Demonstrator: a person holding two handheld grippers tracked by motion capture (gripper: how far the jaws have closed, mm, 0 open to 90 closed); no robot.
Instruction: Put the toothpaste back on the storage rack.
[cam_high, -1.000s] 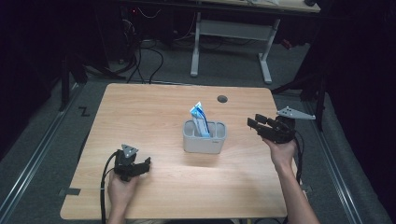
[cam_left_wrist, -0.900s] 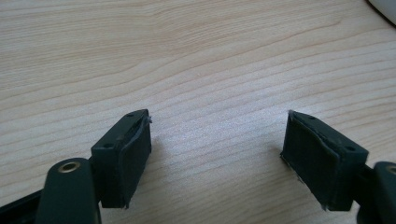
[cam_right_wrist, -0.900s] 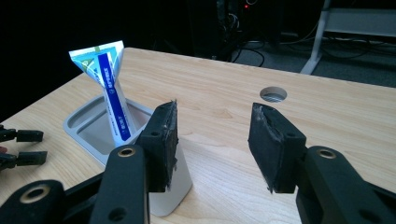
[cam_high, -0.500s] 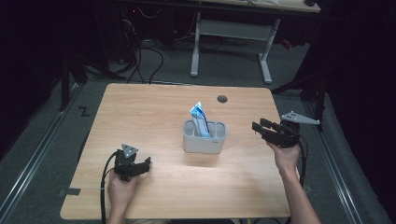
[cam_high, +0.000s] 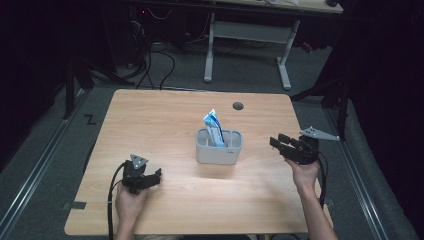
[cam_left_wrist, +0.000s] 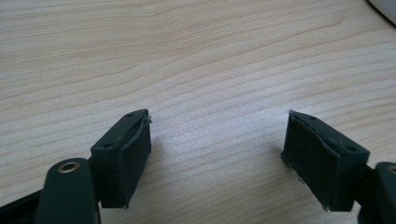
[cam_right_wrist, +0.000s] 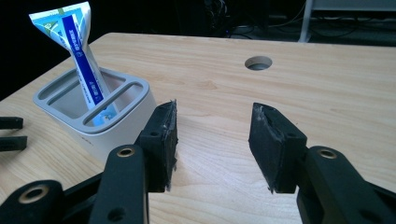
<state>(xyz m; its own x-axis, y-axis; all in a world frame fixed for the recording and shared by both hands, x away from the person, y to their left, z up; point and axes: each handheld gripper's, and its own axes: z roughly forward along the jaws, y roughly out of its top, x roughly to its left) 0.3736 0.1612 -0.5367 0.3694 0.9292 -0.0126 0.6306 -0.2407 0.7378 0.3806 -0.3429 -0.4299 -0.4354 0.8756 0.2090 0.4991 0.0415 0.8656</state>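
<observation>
Your right tool (cam_high: 281, 143) sits at the right of the high view, jaws parted around nothing, just right of the grey holder (cam_high: 219, 147) at the centre of the wooden worktop (cam_high: 165, 115). A blue-and-white toothpaste tube (cam_high: 213, 127) stands tilted in one of the holder's slots, poking above the rim, at the upper left of the right gripper view. Your left tool (cam_high: 148, 177) rests at the lower left, jaws wide open over bare wood.

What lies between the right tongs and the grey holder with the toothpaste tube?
Nothing: bare light wooden table separates the open right tongs from the grey slotted plastic holder with its blue-and-white toothpaste tube, seen in the high view.
</observation>
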